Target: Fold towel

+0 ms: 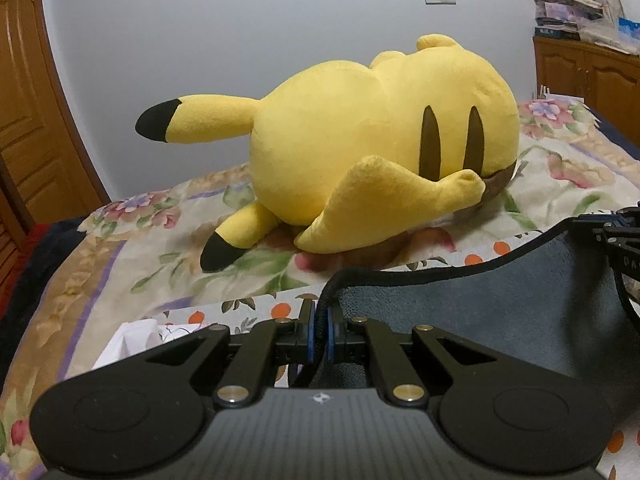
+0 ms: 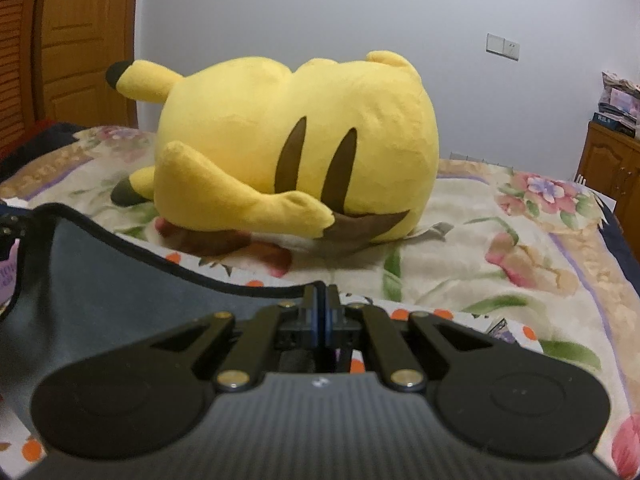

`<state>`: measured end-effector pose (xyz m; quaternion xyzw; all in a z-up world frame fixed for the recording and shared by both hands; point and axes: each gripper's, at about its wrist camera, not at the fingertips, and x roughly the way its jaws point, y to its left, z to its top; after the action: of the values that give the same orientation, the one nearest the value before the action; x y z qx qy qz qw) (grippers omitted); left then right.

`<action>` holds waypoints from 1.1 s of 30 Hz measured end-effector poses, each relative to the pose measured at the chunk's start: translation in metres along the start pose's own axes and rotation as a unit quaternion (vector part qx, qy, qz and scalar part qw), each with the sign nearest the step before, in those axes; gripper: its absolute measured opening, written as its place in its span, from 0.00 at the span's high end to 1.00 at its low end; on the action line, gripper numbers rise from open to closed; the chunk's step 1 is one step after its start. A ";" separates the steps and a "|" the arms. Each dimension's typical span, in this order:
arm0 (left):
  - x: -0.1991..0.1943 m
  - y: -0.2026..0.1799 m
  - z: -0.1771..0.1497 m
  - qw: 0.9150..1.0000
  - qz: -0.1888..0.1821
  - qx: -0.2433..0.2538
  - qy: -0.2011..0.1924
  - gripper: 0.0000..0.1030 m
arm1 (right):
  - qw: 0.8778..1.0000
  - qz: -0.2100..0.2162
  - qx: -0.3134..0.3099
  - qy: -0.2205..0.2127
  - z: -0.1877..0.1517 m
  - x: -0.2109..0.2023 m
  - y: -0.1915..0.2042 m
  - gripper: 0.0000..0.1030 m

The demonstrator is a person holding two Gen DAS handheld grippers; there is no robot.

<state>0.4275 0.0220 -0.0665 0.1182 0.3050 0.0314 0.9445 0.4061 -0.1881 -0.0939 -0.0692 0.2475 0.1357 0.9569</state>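
A grey towel with a black hem hangs stretched between the two grippers above the bed. My left gripper is shut on the towel's left corner. My right gripper is shut on the towel's right corner; the towel spreads to the left in the right wrist view. The right gripper's body shows at the right edge of the left wrist view. The left gripper's body shows at the left edge of the right wrist view.
A big yellow plush toy lies on the floral bedspread just beyond the towel; it also shows in the right wrist view. A wooden door stands left, a wooden cabinet with piled items right.
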 end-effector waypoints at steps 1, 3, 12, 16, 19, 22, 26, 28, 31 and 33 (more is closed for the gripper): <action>0.001 -0.001 0.000 1.000 0.000 0.001 0.000 0.87 | 1.000 -0.001 -0.001 0.001 -0.001 0.001 0.000 0.96; 0.002 -0.002 -0.001 1.000 -0.001 0.001 -0.001 0.87 | 1.000 -0.002 -0.004 0.003 -0.002 0.002 0.001 0.96; -0.004 -0.003 0.000 1.000 -0.004 -0.014 -0.009 0.43 | 1.000 -0.010 0.012 0.016 -0.008 0.001 0.000 0.50; -0.010 -0.005 0.000 1.000 -0.014 -0.016 -0.005 0.39 | 0.999 0.002 0.023 0.025 -0.011 -0.004 -0.002 0.49; -0.018 -0.005 -0.001 1.000 -0.018 -0.021 -0.006 0.33 | 0.999 0.005 0.024 0.027 -0.012 -0.013 0.000 0.41; -0.027 -0.004 -0.003 0.999 -0.022 -0.027 -0.005 0.27 | 0.999 0.004 0.038 0.029 -0.013 -0.026 -0.001 0.22; -0.042 -0.003 -0.008 0.999 -0.022 -0.030 -0.005 0.15 | 0.999 -0.004 0.042 0.018 -0.014 -0.048 -0.002 0.00; -0.050 -0.001 -0.010 0.999 -0.025 -0.035 -0.004 0.10 | 0.999 0.000 0.038 0.019 -0.013 -0.057 -0.003 0.00; -0.060 0.001 -0.014 0.999 -0.031 -0.038 0.000 0.00 | 0.999 0.002 0.034 0.016 -0.013 -0.069 -0.003 0.00; -0.068 0.002 -0.016 0.999 -0.033 -0.038 0.000 0.00 | 0.999 0.003 0.039 0.015 -0.014 -0.078 -0.003 0.00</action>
<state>0.3632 0.0184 -0.0395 0.0719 0.3077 0.0122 0.9487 0.3350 -0.2113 -0.0674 -0.0335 0.2670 0.1275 0.9546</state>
